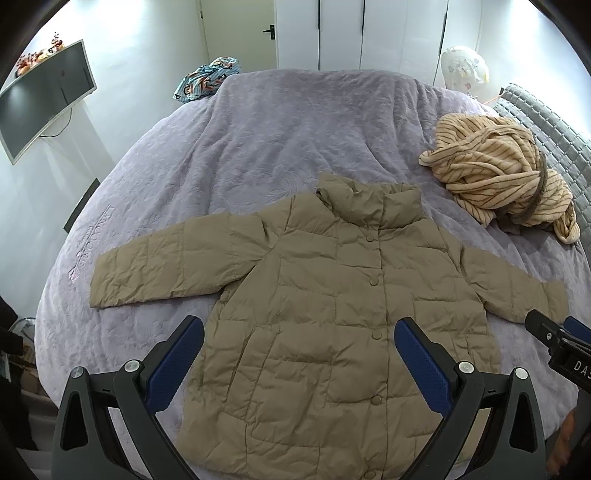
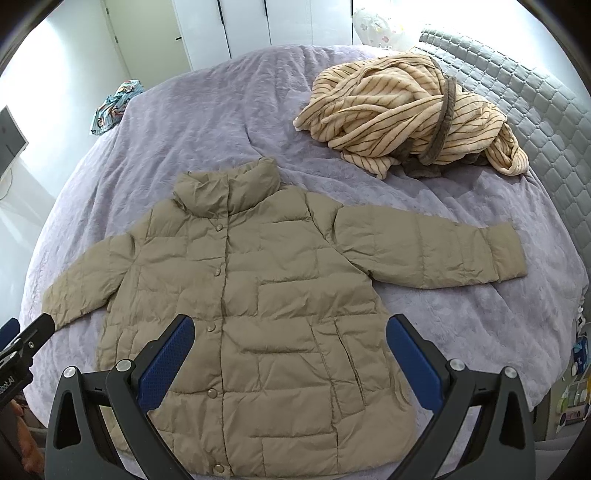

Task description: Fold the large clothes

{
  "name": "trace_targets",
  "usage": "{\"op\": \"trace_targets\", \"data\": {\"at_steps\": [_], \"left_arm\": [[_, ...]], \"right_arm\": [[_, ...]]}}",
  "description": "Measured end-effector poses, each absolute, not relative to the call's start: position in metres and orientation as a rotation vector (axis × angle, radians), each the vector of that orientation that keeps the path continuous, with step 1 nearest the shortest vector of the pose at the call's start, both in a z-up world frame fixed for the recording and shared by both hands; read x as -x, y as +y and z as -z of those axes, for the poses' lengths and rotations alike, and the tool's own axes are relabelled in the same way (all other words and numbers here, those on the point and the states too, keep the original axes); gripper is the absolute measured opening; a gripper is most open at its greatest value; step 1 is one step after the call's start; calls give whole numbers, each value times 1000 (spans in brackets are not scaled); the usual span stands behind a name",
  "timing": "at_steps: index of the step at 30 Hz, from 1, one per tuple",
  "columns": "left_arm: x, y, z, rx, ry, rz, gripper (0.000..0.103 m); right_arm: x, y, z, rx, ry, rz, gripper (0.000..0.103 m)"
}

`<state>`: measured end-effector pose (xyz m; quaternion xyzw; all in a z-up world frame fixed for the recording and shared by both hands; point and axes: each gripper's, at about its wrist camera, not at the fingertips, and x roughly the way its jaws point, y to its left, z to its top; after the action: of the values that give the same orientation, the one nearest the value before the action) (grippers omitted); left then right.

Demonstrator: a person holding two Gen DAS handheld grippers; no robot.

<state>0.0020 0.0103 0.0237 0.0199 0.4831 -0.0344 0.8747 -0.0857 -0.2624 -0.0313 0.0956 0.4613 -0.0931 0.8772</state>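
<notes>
Bedroom, bed covered by a lilac embossed blanket [image 1: 280, 140]. White wardrobe doors [image 1: 354, 33] behind, wall-mounted TV [image 1: 44, 99] far left, grey quilted headboard [image 2: 535, 118] along the right side.

Khaki quilted puffer jacket [image 1: 332, 295] laid flat on the near half of the blanket, front up, snaps closed, collar [image 1: 365, 199] pointing away from the cameras. Both sleeves spread out sideways: one [image 1: 162, 262] toward the left edge, the other [image 2: 432, 247] toward the headboard. Hem nearest the grippers.

Crumpled beige striped fleece robe [image 2: 402, 114] heaped beyond the jacket's far-right shoulder, apart from it, near the headboard. Patterned blue cloth [image 1: 208, 77] at the far-left corner of the bed. Printed white bag [image 1: 463, 68] at far right.

Left gripper [image 1: 299, 354] above the lower jacket body, fingers spread wide, nothing between the blue pads [image 1: 177, 362]. Right gripper [image 2: 290, 350] same: wide apart, holding nothing, over the hem-side panel. Each gripper's tip visible at the edge of the other's view.
</notes>
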Motion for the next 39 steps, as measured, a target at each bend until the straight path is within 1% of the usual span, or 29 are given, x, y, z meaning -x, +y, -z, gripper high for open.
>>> {"op": "trace_targets", "data": {"at_steps": [39], "left_arm": [[-9, 13, -24, -42, 1007, 67, 103]], "right_arm": [[84, -265, 30, -200, 956, 199, 103]]}}
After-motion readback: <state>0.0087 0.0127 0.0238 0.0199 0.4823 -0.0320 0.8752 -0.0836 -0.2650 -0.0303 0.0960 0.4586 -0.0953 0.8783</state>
